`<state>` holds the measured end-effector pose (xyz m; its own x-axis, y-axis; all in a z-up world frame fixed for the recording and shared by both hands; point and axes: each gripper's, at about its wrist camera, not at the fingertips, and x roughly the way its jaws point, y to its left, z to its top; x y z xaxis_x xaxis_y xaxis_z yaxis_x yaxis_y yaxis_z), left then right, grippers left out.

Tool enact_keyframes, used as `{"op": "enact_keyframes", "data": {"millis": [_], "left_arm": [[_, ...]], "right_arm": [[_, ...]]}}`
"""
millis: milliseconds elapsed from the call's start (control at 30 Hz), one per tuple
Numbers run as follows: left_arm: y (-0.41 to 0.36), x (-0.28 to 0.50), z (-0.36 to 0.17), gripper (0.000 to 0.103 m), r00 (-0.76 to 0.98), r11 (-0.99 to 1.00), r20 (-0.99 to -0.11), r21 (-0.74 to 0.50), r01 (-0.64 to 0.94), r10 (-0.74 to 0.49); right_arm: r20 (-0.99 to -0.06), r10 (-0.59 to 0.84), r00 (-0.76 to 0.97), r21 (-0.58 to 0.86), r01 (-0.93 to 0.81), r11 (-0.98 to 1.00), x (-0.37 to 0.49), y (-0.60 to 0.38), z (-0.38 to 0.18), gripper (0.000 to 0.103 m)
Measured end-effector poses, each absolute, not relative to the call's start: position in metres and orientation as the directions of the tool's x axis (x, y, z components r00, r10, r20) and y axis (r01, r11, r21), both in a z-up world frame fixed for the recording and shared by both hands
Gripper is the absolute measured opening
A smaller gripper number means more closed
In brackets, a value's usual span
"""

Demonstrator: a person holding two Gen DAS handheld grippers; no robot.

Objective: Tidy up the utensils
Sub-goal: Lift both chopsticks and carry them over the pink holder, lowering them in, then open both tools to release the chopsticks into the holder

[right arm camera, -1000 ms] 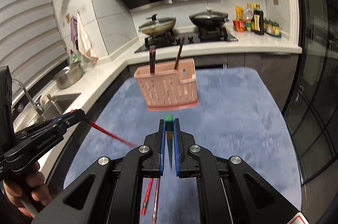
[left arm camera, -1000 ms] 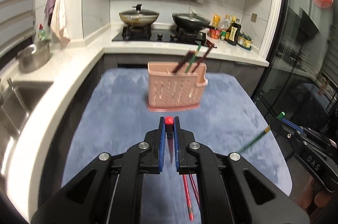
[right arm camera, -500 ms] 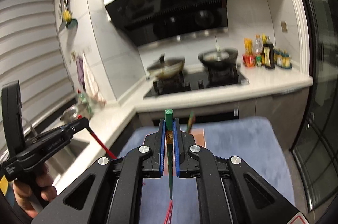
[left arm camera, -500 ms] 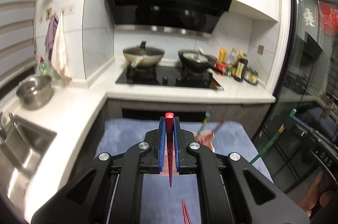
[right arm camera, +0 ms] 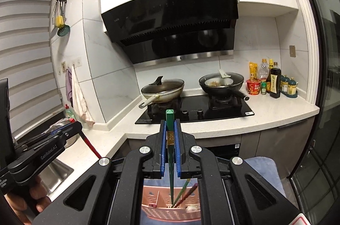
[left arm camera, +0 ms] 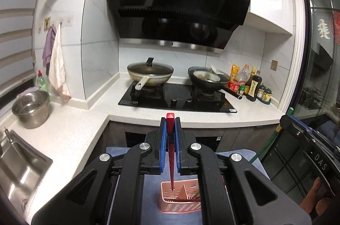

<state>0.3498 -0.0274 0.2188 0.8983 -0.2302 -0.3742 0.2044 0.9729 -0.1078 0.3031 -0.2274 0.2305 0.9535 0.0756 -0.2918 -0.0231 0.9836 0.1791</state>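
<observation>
Grippers: 2. L gripper point(left arm camera: 170, 125) pinching red chopstick point(left arm camera: 171, 163); R gripper point(right arm camera: 170, 125) pinching green chopstick point(right arm camera: 170, 165).
Red chopstick: 1, glossy, square top, tapers downward; held upright, tip down at holder's left compartment.
Green chopstick: 1, dark green w/ gold band near top; upright, tip down inside holder.
Holder point(left arm camera: 178, 203): 1, pink plastic, perforated walls, divider inside; stands on blue mat point(right arm camera: 263, 169), below both grippers.
Chopsticks in holder: 2 more seen from R cam, 1 green, 1 brown, leaning right.
Hand point(right arm camera: 31, 199): 1 visible, on L gripper's handle.
Sink point(left arm camera: 19, 163): 1, steel, left counter.
Steel pot point(left arm camera: 30, 108): 1, by sink.
Woks: 2 on hob point(left arm camera: 178, 98); left one lidded.
Bottles/jars point(right arm camera: 274, 80): cluster right of hob, count unclear.
Hood point(left arm camera: 178, 12): 1, black.
</observation>
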Motion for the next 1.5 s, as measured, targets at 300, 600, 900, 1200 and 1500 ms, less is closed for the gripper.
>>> {"op": "enact_keyframes", "data": {"millis": [300, 600, 900, 1200, 1500], "left_arm": [[-0.037, 0.377, 0.184, 0.007, 0.87, 0.974, -0.438, -0.108, 0.198, -0.226], [-0.04, 0.388, 0.16, 0.007, 0.843, 0.975, -0.489, -0.115, 0.191, -0.223], [-0.042, 0.391, 0.151, 0.007, 0.837, 0.976, -0.503, -0.116, 0.184, -0.217], [-0.042, 0.387, 0.151, 0.012, 0.851, 0.98, -0.487, -0.105, 0.169, -0.198], [-0.038, 0.383, 0.152, 0.028, 0.852, 0.982, -0.488, -0.111, 0.155, -0.189]], "right_arm": [[-0.391, 0.125, 0.912, 0.229, -0.035, 0.973, 0.347, -0.227, 0.185, 0.007], [-0.468, 0.134, 0.874, 0.239, -0.021, 0.971, 0.366, -0.226, 0.146, 0.007], [-0.503, 0.116, 0.856, 0.212, -0.008, 0.977, 0.373, -0.224, 0.132, 0.007], [-0.505, 0.092, 0.858, 0.189, 0.006, 0.982, 0.372, -0.222, 0.129, 0.011], [-0.49, 0.081, 0.868, 0.175, 0.007, 0.985, 0.363, -0.221, 0.135, 0.012]]}}
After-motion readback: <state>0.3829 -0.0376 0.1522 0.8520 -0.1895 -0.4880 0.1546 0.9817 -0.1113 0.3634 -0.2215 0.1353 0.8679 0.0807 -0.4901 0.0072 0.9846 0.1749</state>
